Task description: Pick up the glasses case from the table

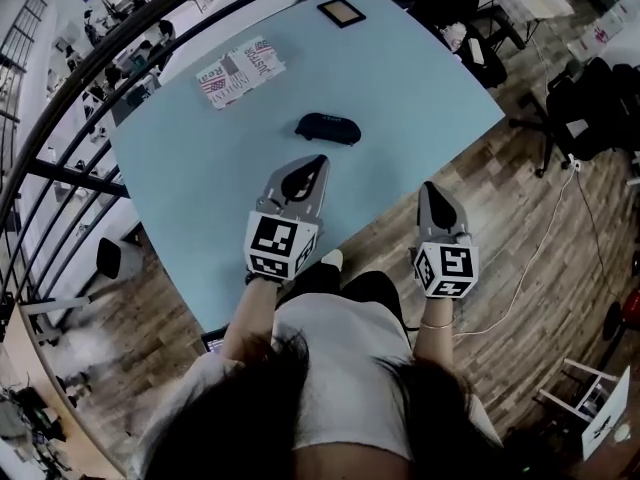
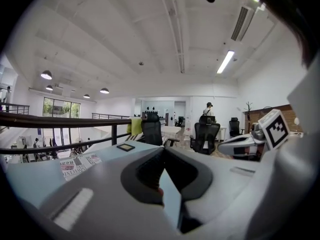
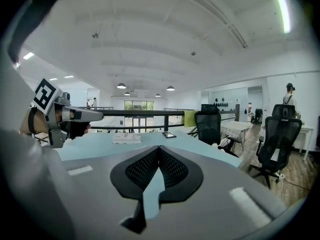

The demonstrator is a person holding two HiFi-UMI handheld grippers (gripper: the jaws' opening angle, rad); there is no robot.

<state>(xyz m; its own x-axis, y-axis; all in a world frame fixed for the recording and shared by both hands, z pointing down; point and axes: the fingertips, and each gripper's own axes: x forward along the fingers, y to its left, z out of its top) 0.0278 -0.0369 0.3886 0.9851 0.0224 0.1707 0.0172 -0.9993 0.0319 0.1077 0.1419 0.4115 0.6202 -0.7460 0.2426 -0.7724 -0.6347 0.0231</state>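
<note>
The glasses case (image 1: 327, 127) is a dark oval lying on the light blue table (image 1: 420, 78), near its middle. My left gripper (image 1: 320, 158) hovers over the table just short of the case, its tips pointing at it, jaws shut and empty. My right gripper (image 1: 429, 185) is off to the right by the table's near edge, also shut with nothing in it. In the left gripper view the closed jaws (image 2: 163, 149) hide the case. The right gripper view shows its closed jaws (image 3: 159, 147) over the table, with the left gripper (image 3: 65, 116) at far left.
A folded newspaper (image 1: 240, 71) lies at the table's far left and a small dark framed slab (image 1: 341, 12) at the far edge. A black railing (image 1: 100, 58) runs along the left. Office chairs (image 1: 590, 108) and a white cable (image 1: 530, 268) are on the wooden floor to the right.
</note>
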